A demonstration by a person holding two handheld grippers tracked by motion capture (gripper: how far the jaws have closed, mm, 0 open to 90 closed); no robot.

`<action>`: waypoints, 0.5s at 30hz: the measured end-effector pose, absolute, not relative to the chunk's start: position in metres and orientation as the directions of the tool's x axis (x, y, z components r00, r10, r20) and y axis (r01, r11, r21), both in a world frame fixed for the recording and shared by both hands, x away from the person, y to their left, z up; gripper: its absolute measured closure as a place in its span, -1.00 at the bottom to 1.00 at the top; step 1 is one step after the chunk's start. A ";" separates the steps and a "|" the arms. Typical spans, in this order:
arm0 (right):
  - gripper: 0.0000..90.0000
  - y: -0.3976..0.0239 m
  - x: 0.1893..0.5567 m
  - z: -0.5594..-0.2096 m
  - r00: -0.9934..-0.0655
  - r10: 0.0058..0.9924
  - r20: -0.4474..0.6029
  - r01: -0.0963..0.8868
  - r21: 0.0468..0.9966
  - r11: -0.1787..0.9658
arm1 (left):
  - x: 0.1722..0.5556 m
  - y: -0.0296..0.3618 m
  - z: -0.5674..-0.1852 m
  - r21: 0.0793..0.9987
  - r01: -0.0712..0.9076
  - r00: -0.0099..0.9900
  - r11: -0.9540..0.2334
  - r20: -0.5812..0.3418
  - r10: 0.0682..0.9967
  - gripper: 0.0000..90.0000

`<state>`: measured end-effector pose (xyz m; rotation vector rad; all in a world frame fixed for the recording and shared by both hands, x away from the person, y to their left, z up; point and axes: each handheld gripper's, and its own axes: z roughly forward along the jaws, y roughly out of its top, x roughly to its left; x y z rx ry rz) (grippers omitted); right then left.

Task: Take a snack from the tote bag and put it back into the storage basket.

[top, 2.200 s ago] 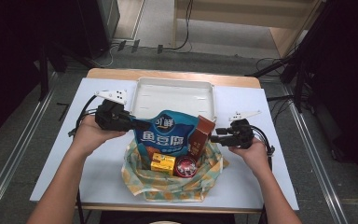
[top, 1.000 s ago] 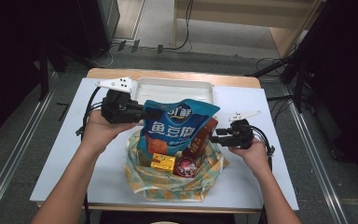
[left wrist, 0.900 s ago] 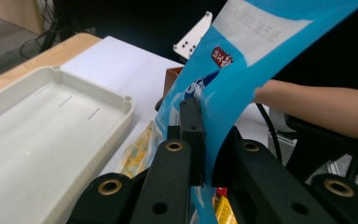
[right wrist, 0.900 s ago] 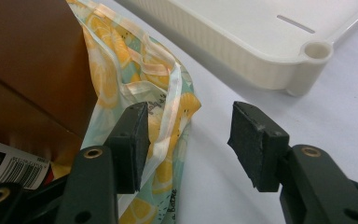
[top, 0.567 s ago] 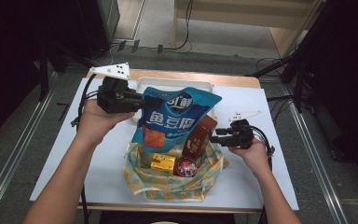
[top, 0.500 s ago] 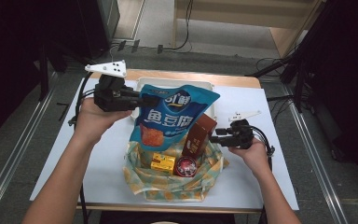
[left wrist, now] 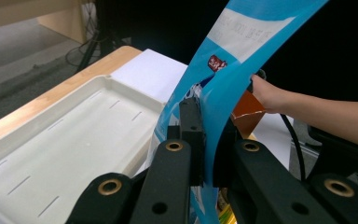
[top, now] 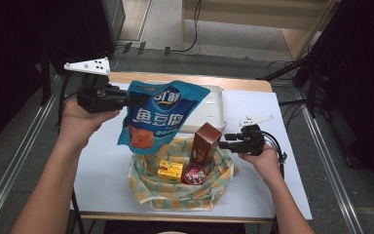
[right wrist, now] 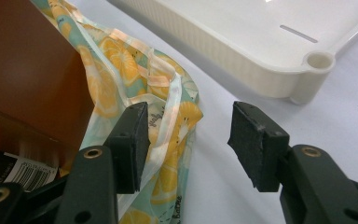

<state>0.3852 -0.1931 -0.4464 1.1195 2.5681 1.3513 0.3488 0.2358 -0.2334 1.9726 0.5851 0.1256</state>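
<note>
Nearest to the person there's a lemon-print cloth bag (top: 175, 187) slumped open on the counter (top: 102, 161), with a yellow box (top: 170, 170), a red can (top: 193, 172) and a brown carton (top: 205, 143) standing up in it. Looks like it's being unpacked. The right gripper (top: 226, 143) sits level at the bag's right rim, jaws spread with the rim hem lying between them, one pad against the cloth and the other clear of it; my guess is it's there to steady the bag, hand resting low on the counter. The blue snack pouch (top: 158, 117) is up in the air above the bag's left side, hanging from its top corner. The left gripper (top: 139, 99) has its jaws pressed together on that corner, forearm raised, gripper pointing sideways across the counter. Behind it sits the empty white tray (top: 213, 105), probably where the pouch goes.
</note>
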 end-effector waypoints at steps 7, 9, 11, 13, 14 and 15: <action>0.07 -0.192 0.386 -0.446 -0.743 0.605 0.285 0.576 0.734 0.361 | 0.355 0.248 -0.232 0.864 0.370 0.853 -0.342 -0.169 0.494 0.97; 0.07 -0.192 0.386 -0.446 -0.743 0.607 0.283 0.574 0.736 0.359 | 0.357 0.250 -0.231 0.863 0.374 0.848 -0.339 -0.170 0.502 0.97; 0.07 -0.192 0.385 -0.444 -0.741 0.607 0.287 0.576 0.737 0.354 | 0.358 0.252 -0.230 0.862 0.380 0.841 -0.335 -0.171 0.513 0.97; 0.07 -0.192 0.385 -0.444 -0.742 0.607 0.285 0.572 0.742 0.350 | 0.361 0.253 -0.230 0.859 0.382 0.837 -0.341 -0.165 0.521 0.97; 0.07 -0.192 0.384 -0.443 -0.741 0.607 0.285 0.572 0.742 0.350 | 0.361 0.253 -0.229 0.858 0.386 0.835 -0.339 -0.167 0.525 0.97; 0.07 -0.192 0.384 -0.443 -0.741 0.608 0.285 0.572 0.741 0.351 | 0.362 0.254 -0.229 0.858 0.388 0.833 -0.337 -0.169 0.527 0.97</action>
